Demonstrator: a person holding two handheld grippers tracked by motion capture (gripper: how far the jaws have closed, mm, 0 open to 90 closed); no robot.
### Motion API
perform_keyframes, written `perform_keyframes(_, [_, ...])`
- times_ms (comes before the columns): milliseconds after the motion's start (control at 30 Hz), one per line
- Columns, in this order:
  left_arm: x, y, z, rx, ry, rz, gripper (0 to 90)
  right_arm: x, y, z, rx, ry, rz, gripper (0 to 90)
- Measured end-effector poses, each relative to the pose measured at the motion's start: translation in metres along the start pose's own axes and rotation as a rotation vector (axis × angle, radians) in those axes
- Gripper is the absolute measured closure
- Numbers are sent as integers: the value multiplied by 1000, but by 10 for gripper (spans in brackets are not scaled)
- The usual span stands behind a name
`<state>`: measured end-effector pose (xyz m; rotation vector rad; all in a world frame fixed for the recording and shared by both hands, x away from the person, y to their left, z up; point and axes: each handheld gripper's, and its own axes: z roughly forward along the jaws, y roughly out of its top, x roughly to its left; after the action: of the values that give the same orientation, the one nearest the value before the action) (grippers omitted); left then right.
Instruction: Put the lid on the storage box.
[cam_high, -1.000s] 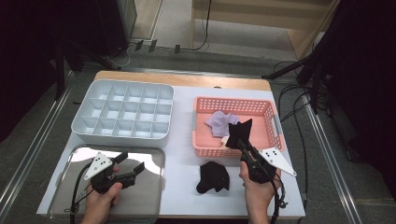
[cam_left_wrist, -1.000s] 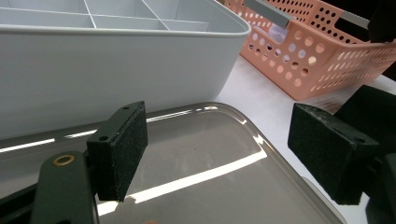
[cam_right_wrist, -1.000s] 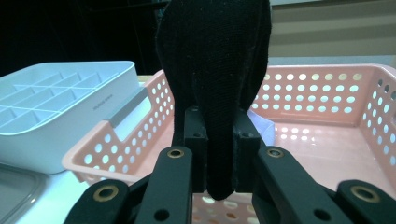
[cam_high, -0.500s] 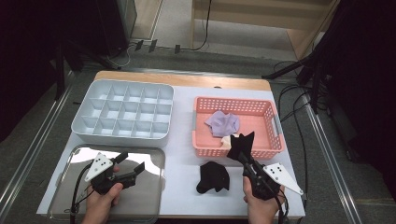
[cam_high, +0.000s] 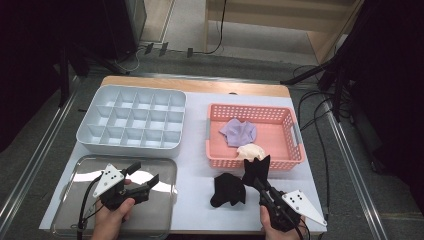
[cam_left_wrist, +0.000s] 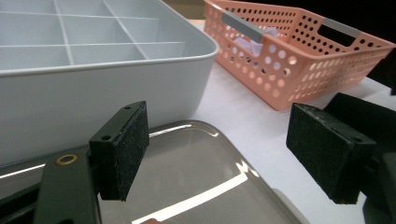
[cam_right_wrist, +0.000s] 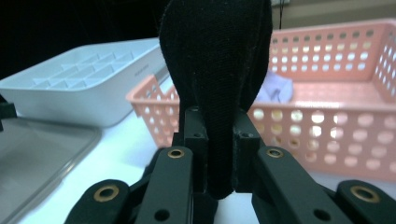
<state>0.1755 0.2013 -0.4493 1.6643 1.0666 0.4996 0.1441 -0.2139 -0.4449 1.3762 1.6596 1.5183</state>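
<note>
My right gripper (cam_high: 256, 176) is shut on a black cloth (cam_right_wrist: 215, 70) that stands up between its jaws, just in front of the pink basket (cam_high: 295, 127). In that basket lie a lavender cloth (cam_high: 239, 131) and a cream cloth (cam_high: 250, 150). Another black cloth (cam_high: 227, 190) rests on the white table, left of my right gripper. Over the shiny metal tray (cam_high: 162, 210) my left gripper (cam_high: 142, 176) stays open, with nothing between its pads (cam_left_wrist: 122, 149).
A grey compartment box (cam_high: 132, 121) with several empty cells sits at the back left, behind the tray. The pink basket (cam_left_wrist: 299, 51) stands to its right. Cables and dark stands lie beyond the table's right and far edges.
My right gripper has drawn back from over the basket toward the table's front edge, carrying the black cloth with it. The left gripper has stayed over the tray.
</note>
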Motion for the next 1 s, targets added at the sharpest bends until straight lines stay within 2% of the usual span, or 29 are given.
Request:
perform_keyframes(167, [-10,0,3,5,-34,-9,226,-14,-12,-1,61,-42,28,809])
perform_keyframes(233, [-13,0,4,8,-44,-9,227,-22,-15,-2,82,-51,57,809])
perform_keyframes(333, [-18,0,5,8,-53,-4,227,-35,-20,-4,112,-87,65,809])
perform_keyframes(433, [-19,-1,6,16,-56,5,227,-48,-24,-4,141,-144,43,809])
perform_keyframes(600, [-20,-2,5,21,-61,9,227,-74,-27,-7,167,-211,81,810])
perform_keyframes(733, [-17,-2,5,22,-58,6,226,-92,-29,-9,194,-236,127,810])
perform_keyframes(800, [-17,-2,5,22,-56,7,226,-97,-28,-9,197,-220,149,796])
perform_keyframes(833, [-17,-2,5,22,-57,8,226,-97,-27,-10,194,-223,140,756])
perform_keyframes(900, [-17,-2,4,25,-57,8,226,-96,-25,-11,161,-229,134,528])
perform_keyframes(933, [-18,-3,4,25,-56,11,226,-95,-23,-11,156,-238,131,454])
perform_keyframes(967, [-18,-3,4,25,-58,10,226,-93,-20,-12,145,-244,128,396])
perform_keyframes(1000, [-18,-3,5,25,-58,11,226,-90,-17,-14,129,-256,108,374])
